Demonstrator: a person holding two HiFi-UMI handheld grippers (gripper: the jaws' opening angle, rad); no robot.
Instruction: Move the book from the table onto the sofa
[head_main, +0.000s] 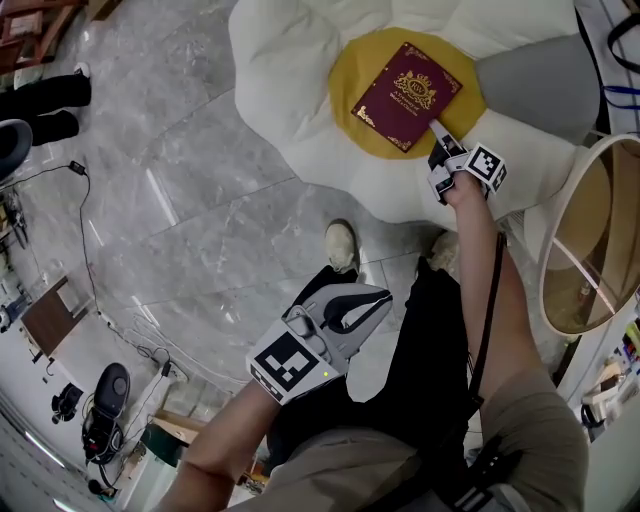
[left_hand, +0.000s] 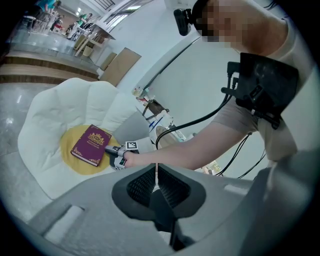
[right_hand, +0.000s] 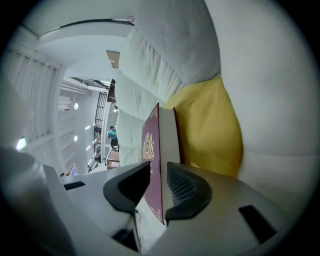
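Observation:
The maroon book with gold print lies on the yellow centre of the white flower-shaped sofa. My right gripper is at the book's near right corner. In the right gripper view the book stands edge-on between the jaws of that gripper, which are closed on it, with the yellow cushion behind. My left gripper hangs low over the floor near the person's legs, jaws together and empty. The left gripper view shows its own tips, the book and the right gripper far ahead.
A round table with a wooden top stands at the right, close to the sofa. A grey cushion lies on the sofa's right side. The person's shoes are on the marble floor before the sofa. Cables trail at the left.

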